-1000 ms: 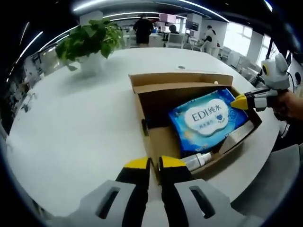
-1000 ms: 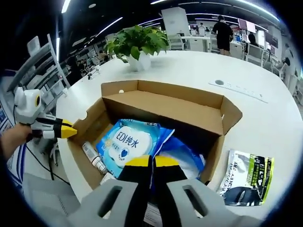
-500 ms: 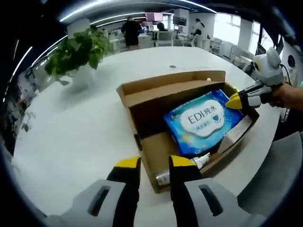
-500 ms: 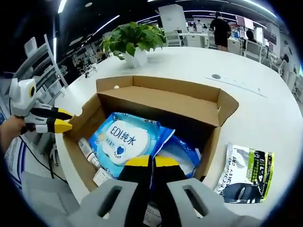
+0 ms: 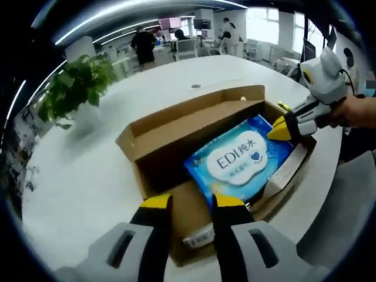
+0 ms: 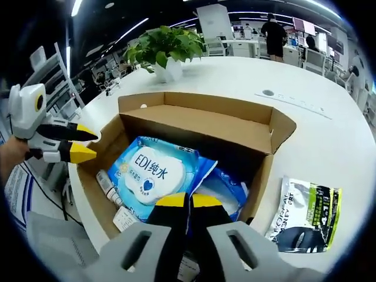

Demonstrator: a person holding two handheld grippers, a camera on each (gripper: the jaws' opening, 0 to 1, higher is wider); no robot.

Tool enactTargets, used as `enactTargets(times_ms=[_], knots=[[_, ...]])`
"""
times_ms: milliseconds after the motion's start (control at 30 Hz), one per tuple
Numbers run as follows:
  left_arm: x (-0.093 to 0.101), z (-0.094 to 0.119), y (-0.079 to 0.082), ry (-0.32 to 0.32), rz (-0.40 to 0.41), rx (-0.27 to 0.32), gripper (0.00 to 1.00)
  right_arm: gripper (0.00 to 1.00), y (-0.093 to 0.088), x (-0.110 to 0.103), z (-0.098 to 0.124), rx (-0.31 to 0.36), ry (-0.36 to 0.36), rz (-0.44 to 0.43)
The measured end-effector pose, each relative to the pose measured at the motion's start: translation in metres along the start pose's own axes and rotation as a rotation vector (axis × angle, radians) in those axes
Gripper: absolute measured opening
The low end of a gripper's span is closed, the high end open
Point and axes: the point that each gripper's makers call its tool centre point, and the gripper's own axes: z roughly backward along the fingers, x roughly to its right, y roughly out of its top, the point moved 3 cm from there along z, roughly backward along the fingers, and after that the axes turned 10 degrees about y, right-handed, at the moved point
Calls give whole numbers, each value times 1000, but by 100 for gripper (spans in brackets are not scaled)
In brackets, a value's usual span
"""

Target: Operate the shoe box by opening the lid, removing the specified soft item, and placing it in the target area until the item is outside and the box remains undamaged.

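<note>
1. In the left gripper view, the left gripper [image 5: 192, 202] is nearest, and its two yellow-tipped jaws stand a little apart with nothing between them. They hang over the near edge of the box [image 5: 176, 120].
2. In the right gripper view, the right gripper [image 6: 188, 201] is nearest, and its jaws are pressed together. They sit low over the near side of the box [image 6: 200, 120], just above the blue pack; I cannot tell if they pinch any of it.
3. The box is brown cardboard and stands open on a round white table [image 6: 317, 141]. Its lid flap stands up on the far side.
4. Inside the box lies a soft blue pack of wipes [image 6: 150, 176] with a white label and a blue heart. In the left gripper view the pack [image 5: 238, 161] lies flat in the middle of the box.
5. Next to the pack, by the box wall, lies a small white bottle [image 6: 107, 185].
6. In the right gripper view a black and green packet [image 6: 305, 220] lies on the table just right of the box.
7. In the left gripper view the right gripper comes in from the right, held by a hand [image 5: 357, 111], with its yellow tips at the far corner of the pack.
8. Farther off, a green plant [image 6: 167, 50] in a white pot stands on the table.
9. Far behind are desks and people [image 6: 275, 38] standing.
</note>
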Motion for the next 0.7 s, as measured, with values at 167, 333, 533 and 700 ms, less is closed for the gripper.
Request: enactTargets(times_ms=[167, 333, 533, 700], knots=[[6, -11, -1, -27, -17, -27, 26, 0, -1, 1, 0, -2, 0, 0], [9, -22, -3, -54, -15, -50, 26, 0, -1, 2, 0, -3, 1, -2], [13, -34, -10, -82, 3, -95, 27, 0, -1, 2, -1, -7, 2, -6], [19, -42, -15, -121, 29, -141, 26, 0, -2, 4, -1, -9, 2, -9]])
